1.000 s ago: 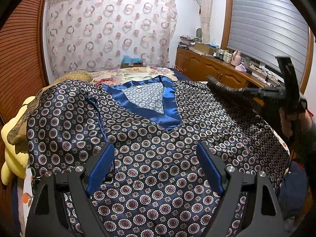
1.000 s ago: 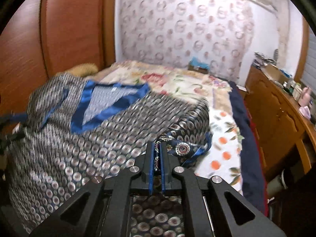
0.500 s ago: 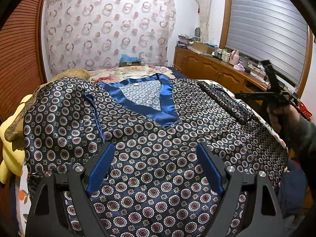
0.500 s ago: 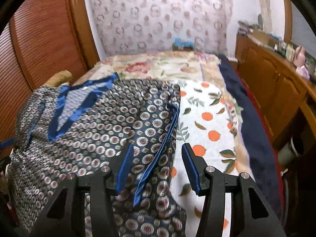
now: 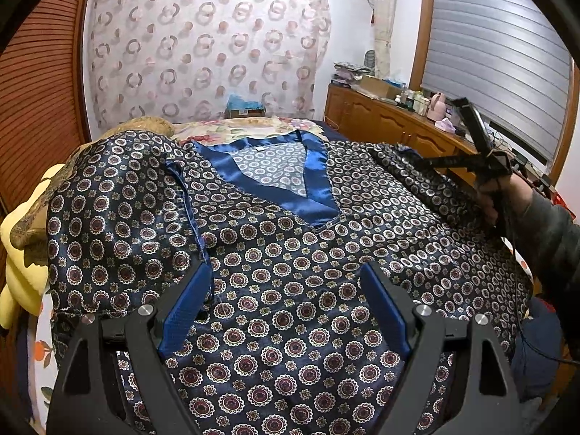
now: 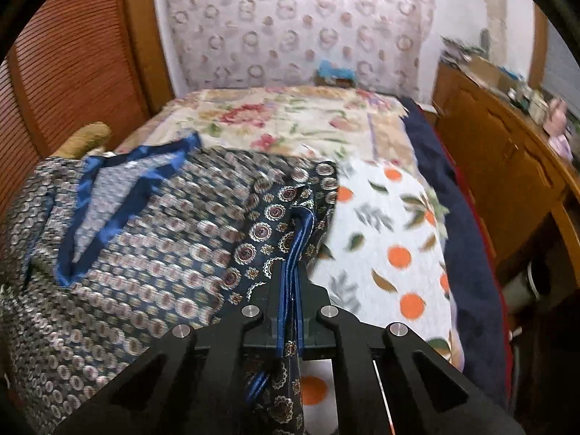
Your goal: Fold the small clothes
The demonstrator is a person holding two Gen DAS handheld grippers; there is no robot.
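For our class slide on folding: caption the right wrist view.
Right claw shut on the patterned shirt's blue-trimmed sleeve, over the orange-print bedsheet.

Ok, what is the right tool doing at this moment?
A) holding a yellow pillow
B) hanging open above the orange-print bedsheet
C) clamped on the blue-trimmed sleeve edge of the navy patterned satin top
C: in the right wrist view the right tool is shut, with the blue-trimmed sleeve edge of the navy patterned satin top pinched between its fingers.

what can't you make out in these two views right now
- Shirt hem: left wrist view, cut off by the bottom edge and hidden behind the left gripper.
- Right sleeve end: right wrist view, hidden inside the shut right gripper.
- Shirt pattern: right wrist view, blurred.
- Items on the dresser: both views, too small.
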